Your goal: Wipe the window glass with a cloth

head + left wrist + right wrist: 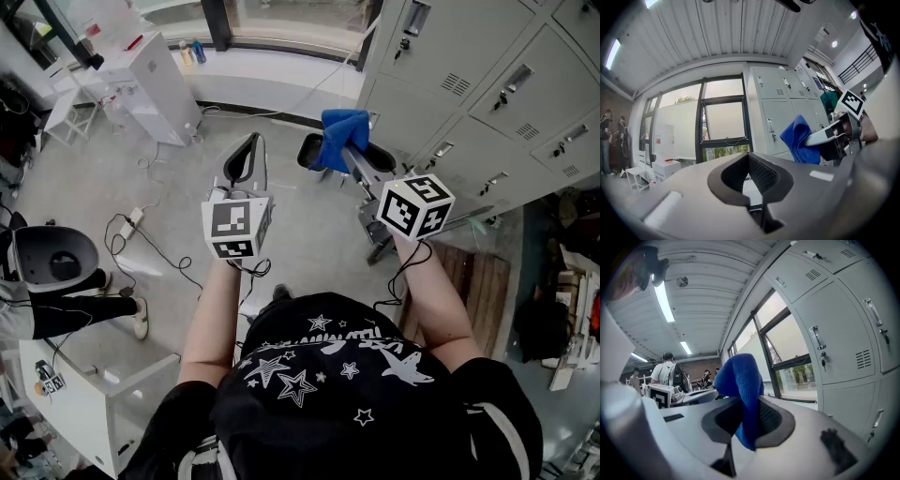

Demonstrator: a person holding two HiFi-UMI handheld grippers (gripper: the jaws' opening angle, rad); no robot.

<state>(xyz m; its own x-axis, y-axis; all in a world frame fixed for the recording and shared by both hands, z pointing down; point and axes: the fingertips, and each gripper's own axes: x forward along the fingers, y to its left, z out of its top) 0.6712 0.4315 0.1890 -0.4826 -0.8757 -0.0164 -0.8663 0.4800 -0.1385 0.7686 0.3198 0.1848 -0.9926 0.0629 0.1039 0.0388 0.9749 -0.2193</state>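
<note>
A blue cloth (343, 131) sticks up from my right gripper (339, 155), which is shut on it; in the right gripper view the cloth (743, 390) fills the space between the jaws. My left gripper (246, 165) is held beside it to the left, shut with nothing in it, and in its own view the cloth (800, 140) and the right gripper show at the right. The window (723, 129), dark-framed with glass panes, stands some way ahead of both grippers, next to grey lockers (780, 115).
Grey lockers (487, 94) line the right side. A white cabinet (155, 84) stands near the window sill. Cables and a power strip (131, 220) lie on the floor at left. People stand in the background (670, 373). A wooden pallet (478, 281) lies at right.
</note>
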